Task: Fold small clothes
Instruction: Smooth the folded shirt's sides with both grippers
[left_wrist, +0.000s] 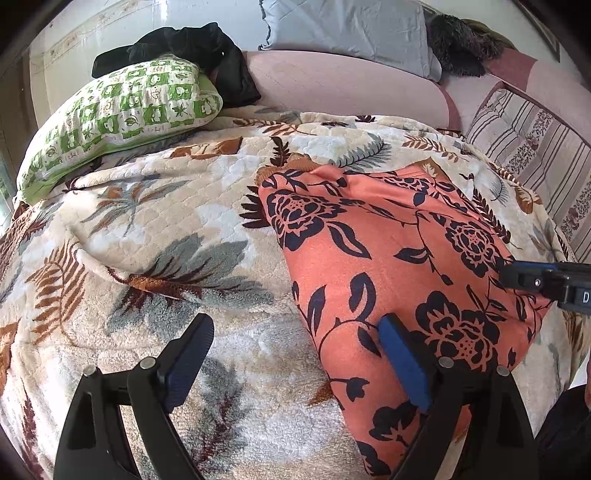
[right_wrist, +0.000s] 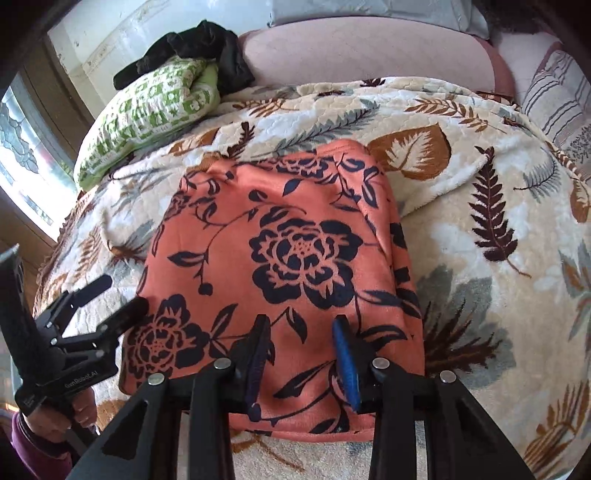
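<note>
An orange garment with a dark floral print lies folded into a rough rectangle on the leaf-patterned blanket; it also shows in the right wrist view. My left gripper is open and empty, straddling the garment's left edge, with its right finger over the cloth. In the right wrist view it sits at the garment's left edge. My right gripper is open and empty above the garment's near part. In the left wrist view only its body shows at the garment's right edge.
A green-and-white patterned pillow with dark clothing on it lies at the back left. A pink bolster, a grey pillow and a striped pillow line the back and right. A window is at left.
</note>
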